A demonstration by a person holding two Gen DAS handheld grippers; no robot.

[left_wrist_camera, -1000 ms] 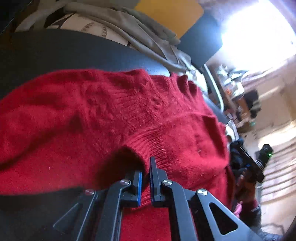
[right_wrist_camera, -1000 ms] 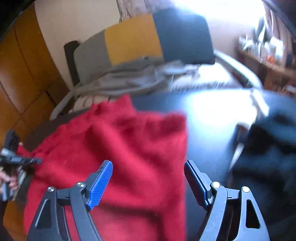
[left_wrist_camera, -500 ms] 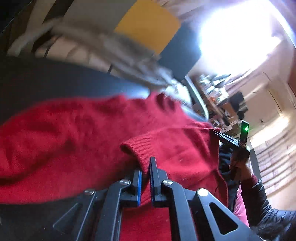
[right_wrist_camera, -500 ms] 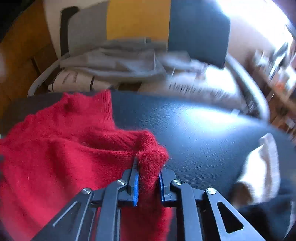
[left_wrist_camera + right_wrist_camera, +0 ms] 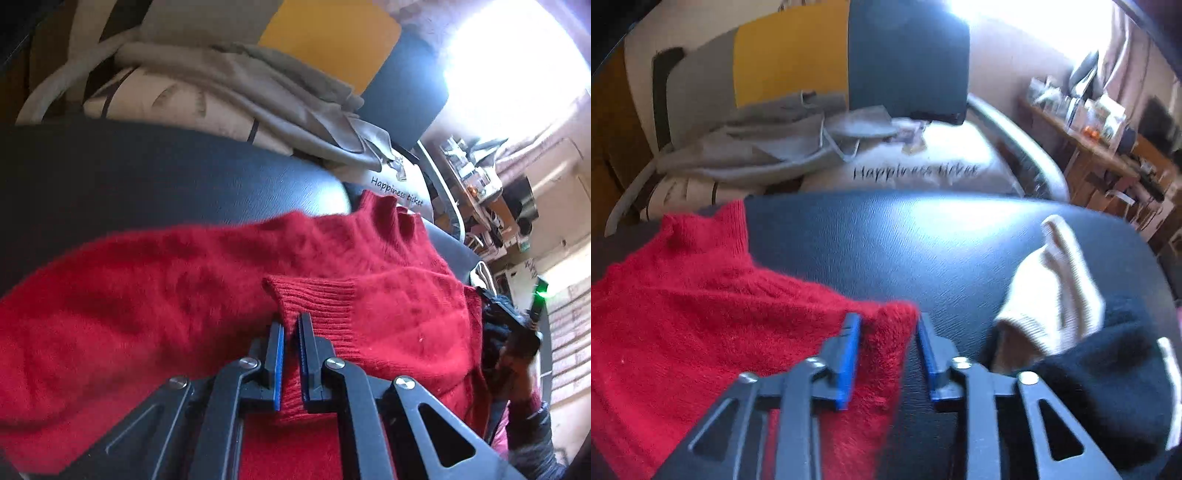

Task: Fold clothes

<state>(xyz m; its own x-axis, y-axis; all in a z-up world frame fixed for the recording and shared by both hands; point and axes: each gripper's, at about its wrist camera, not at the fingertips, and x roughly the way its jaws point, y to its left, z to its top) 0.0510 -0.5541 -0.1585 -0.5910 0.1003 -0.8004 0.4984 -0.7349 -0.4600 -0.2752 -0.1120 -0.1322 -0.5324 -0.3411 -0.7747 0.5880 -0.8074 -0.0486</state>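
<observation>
A fuzzy red sweater (image 5: 155, 295) lies spread over a black leather surface (image 5: 147, 177), its collar toward the far edge. My left gripper (image 5: 291, 325) is shut on the sweater's ribbed cuff (image 5: 317, 295), which is folded onto the body of the garment. In the right wrist view the red sweater (image 5: 683, 306) fills the left half. My right gripper (image 5: 888, 325) stands open, with the sweater's right corner (image 5: 890, 332) lying loosely between its blue pads (image 5: 849, 354). The person's hand and the right gripper show at the far right of the left wrist view.
A cream knit garment (image 5: 1052, 291) and a black garment (image 5: 1108, 376) lie on the black surface (image 5: 905, 240) to the right. Behind stand a grey hoodie (image 5: 768, 140), a white cushion with lettering (image 5: 916, 170), a yellow and dark chair back (image 5: 849, 55), and cluttered shelves (image 5: 1108, 122).
My right gripper, shut on the sweater's corner half a second ago, has opened and the corner now lies low. The left gripper keeps hold of the cuff and has shifted slightly.
</observation>
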